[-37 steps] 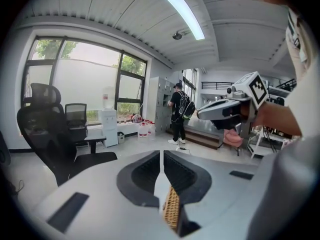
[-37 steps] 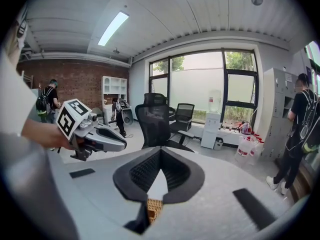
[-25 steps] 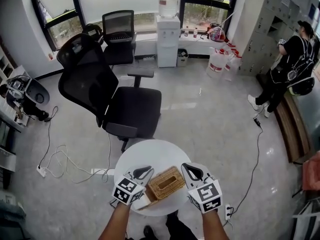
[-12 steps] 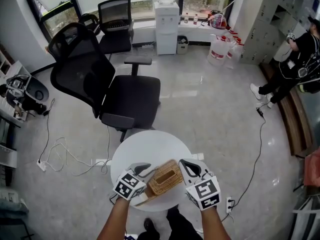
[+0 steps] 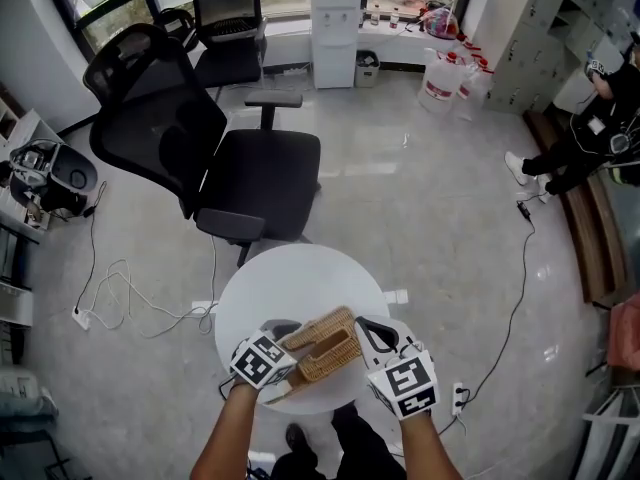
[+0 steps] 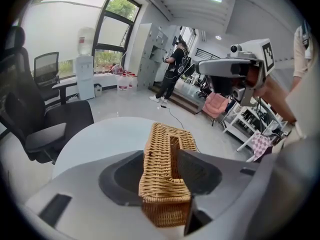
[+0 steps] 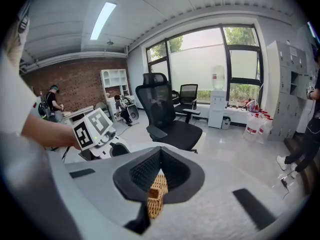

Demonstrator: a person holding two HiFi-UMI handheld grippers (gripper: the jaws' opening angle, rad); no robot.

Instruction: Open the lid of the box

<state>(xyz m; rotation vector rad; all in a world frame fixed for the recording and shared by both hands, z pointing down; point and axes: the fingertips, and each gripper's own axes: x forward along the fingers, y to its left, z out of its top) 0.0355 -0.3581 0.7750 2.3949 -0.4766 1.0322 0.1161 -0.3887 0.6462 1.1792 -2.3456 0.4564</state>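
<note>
A woven wicker box (image 5: 325, 346) with a slot in its lid lies on the round white table (image 5: 290, 278), near its front edge. My left gripper (image 5: 288, 338) has just been opening. In the left gripper view its jaws stand wide on either side of the box (image 6: 160, 184), and the gripper (image 6: 161, 156) straddles the near end without a clear squeeze. My right gripper (image 5: 372, 330) hangs at the box's right end. Its jaws meet at the tips (image 7: 160, 151), and a corner of the box (image 7: 158, 191) shows below them.
A black office chair (image 5: 240, 178) stands just beyond the table. Cables (image 5: 130, 298) trail over the floor at the left, and a power strip (image 5: 458, 398) lies by the table's right. A person (image 5: 600, 128) is at the far right beside lockers.
Both grippers have come down toward the box. The left jaws, shut a second ago, now stand wide around the box's near end. The right jaws look the same.
</note>
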